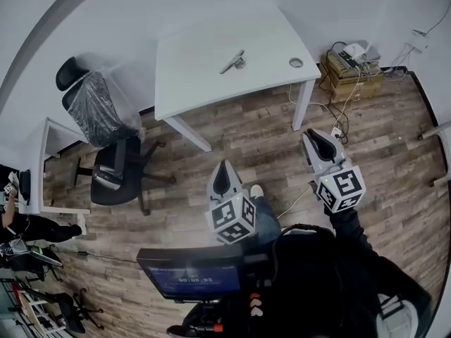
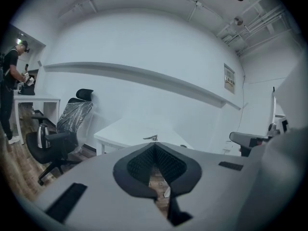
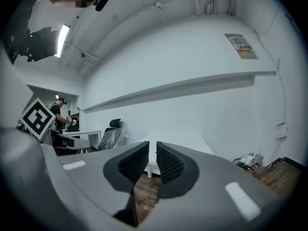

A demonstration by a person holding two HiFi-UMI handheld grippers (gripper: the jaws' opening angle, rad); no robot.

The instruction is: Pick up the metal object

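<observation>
The metal object [image 1: 232,61], a slim grey bar with a small fitting at one end, lies on the white table [image 1: 204,83] across the room. It also shows small in the left gripper view [image 2: 151,138], just above the jaws. My left gripper [image 1: 224,166] hovers over the wood floor well short of the table, its pads [image 2: 144,165] closed together with nothing between them. My right gripper [image 1: 311,134] is held further right, nearer the table leg. In the right gripper view a narrow gap parts the right gripper's [image 3: 152,150] pads, and nothing sits in it.
A small ring [image 1: 296,63] rests near the table's right corner. An office chair [image 1: 106,129] with a plastic-wrapped back stands left of the table. Cardboard boxes [image 1: 350,72] with cables sit at the right. A person [image 2: 8,93] works at another desk [image 1: 44,162] on the left.
</observation>
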